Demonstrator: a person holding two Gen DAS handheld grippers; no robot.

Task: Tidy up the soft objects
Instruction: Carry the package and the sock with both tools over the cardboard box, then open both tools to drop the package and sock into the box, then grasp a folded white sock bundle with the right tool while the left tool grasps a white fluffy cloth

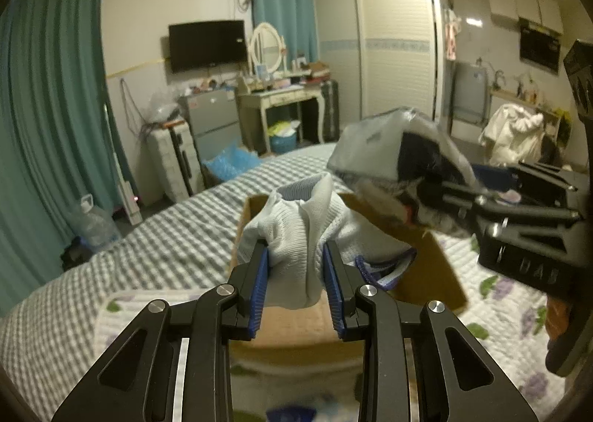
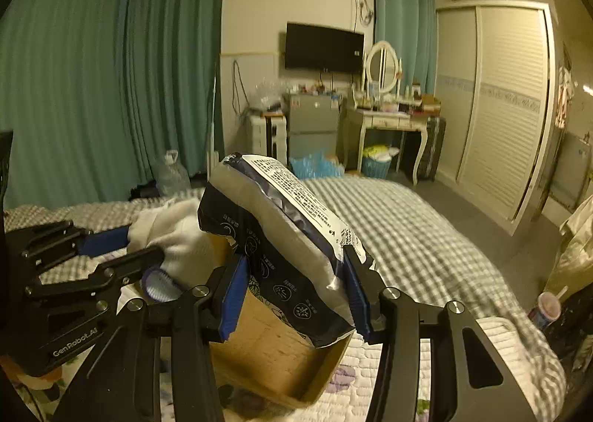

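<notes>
My left gripper (image 1: 296, 266) is shut on a white knitted garment (image 1: 296, 229) and holds it over an open cardboard box (image 1: 433, 273) on the bed. My right gripper (image 2: 296, 281) is shut on a plastic-wrapped soft pack (image 2: 281, 229), dark blue and grey with printed text, held tilted above the same box (image 2: 274, 351). The pack shows at the right of the left wrist view (image 1: 400, 147), beside the garment. The left gripper and garment (image 2: 174, 233) sit at the left of the right wrist view. A blue-striped fabric edge (image 1: 385, 270) hangs in the box.
The bed has a grey checked cover (image 1: 155, 255) and a floral quilt (image 1: 511, 296). Teal curtains (image 2: 92, 88), a water jug (image 2: 172, 173), a small fridge (image 2: 313, 129), a dressing table (image 2: 385, 118) and a wardrobe (image 2: 507, 106) stand beyond the bed.
</notes>
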